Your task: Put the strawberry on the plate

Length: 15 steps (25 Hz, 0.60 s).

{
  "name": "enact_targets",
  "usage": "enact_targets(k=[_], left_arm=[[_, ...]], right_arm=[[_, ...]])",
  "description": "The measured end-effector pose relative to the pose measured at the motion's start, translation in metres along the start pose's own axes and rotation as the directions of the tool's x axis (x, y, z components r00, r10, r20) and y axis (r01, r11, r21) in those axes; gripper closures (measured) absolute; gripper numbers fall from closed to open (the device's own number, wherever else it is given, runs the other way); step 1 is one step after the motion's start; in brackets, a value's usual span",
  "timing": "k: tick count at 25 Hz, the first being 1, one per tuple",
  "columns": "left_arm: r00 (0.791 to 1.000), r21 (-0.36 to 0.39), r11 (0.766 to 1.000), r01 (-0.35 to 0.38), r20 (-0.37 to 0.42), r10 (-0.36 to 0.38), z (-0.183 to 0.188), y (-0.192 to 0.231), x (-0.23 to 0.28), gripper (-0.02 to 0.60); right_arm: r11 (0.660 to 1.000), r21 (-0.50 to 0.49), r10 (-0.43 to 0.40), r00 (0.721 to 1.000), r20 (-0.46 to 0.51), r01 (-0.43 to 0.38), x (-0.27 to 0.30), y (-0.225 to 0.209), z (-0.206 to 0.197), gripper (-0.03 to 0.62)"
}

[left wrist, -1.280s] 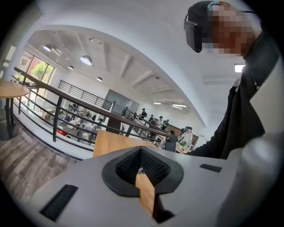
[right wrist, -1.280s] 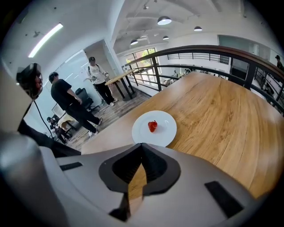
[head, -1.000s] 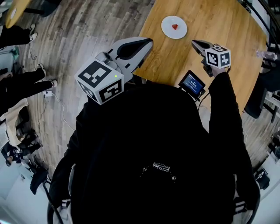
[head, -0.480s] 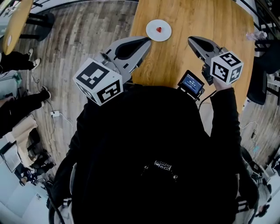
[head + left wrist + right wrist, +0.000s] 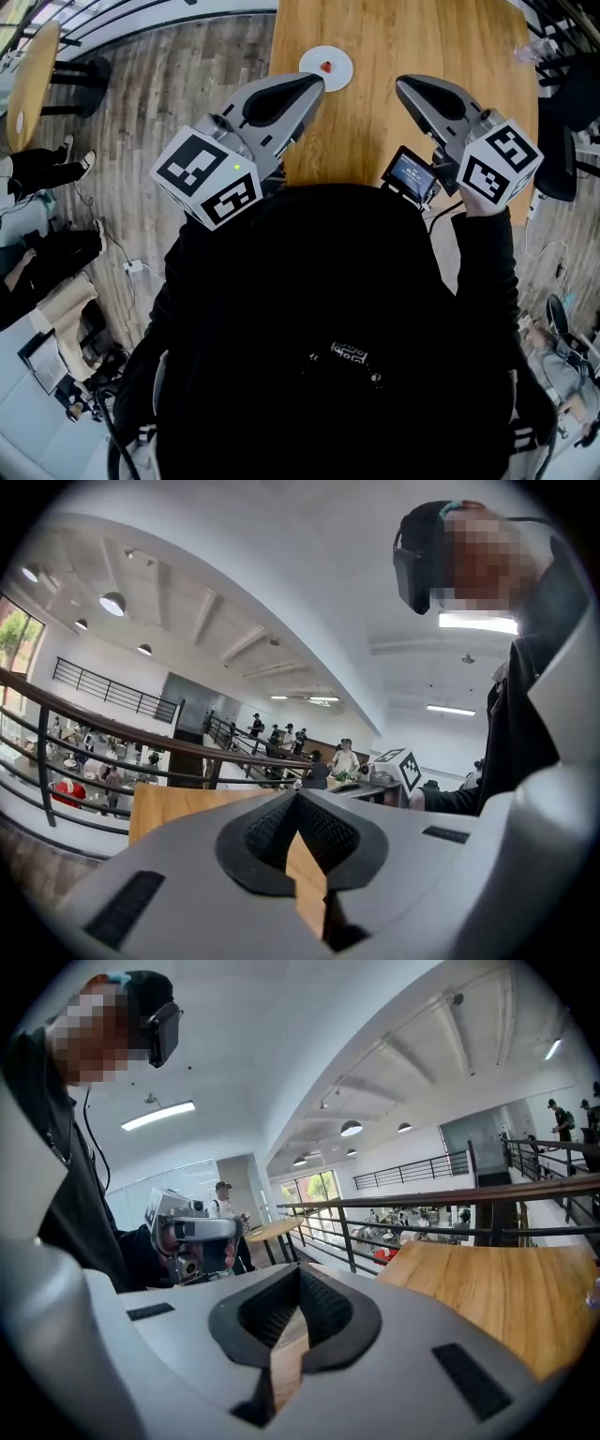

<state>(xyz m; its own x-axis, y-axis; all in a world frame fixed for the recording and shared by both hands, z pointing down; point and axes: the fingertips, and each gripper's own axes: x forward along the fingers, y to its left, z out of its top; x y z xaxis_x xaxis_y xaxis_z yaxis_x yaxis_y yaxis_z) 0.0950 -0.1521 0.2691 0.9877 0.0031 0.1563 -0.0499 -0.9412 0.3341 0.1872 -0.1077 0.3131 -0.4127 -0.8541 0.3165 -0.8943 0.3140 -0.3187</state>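
The left gripper (image 5: 298,797) is pointing out almost level with its two jaws meeting at the tips and nothing caught between them. Only a strip of the wooden table (image 5: 450,37) is showing through the slot behind the ribbed pads (image 5: 323,834). The right gripper (image 5: 298,1277) is doing the same, with its jaws closed tip to tip and empty. In the head view both grippers are hanging over the near edge of the table, well apart from each other, the left one near the table's left edge and the right one towards the middle. Each is carrying its marker cube at the rear, the left cube (image 5: 208,178) over the floor and the right cube (image 5: 502,161) above the person's black sleeve (image 5: 483,272). A small lit screen (image 5: 411,175) is sitting just below the right gripper at the near edge.

Beyond the left gripper's tips, the white plate (image 5: 326,67) is resting close to the left edge of the table, and the strawberry (image 5: 326,67) is lying on its middle, clear of both grippers. Grey plank floor (image 5: 169,84) is spreading out to the left of the table. In the right gripper view a dark railing (image 5: 422,1199) is running behind the table's far edge.
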Motion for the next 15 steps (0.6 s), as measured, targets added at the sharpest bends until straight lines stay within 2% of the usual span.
enact_targets(k=[9, 15], left_arm=[[0.999, 0.038, 0.998, 0.044, -0.014, -0.043, 0.007, -0.004, 0.014, 0.578], [0.997, 0.055, 0.996, 0.071, -0.025, -0.069, 0.01, -0.008, 0.021, 0.578]], right_arm=[[1.0, -0.02, -0.003, 0.998, 0.065, 0.005, -0.013, 0.014, 0.029, 0.574], [1.0, -0.001, -0.025, 0.998, 0.055, 0.025, -0.014, 0.012, 0.018, 0.574]])
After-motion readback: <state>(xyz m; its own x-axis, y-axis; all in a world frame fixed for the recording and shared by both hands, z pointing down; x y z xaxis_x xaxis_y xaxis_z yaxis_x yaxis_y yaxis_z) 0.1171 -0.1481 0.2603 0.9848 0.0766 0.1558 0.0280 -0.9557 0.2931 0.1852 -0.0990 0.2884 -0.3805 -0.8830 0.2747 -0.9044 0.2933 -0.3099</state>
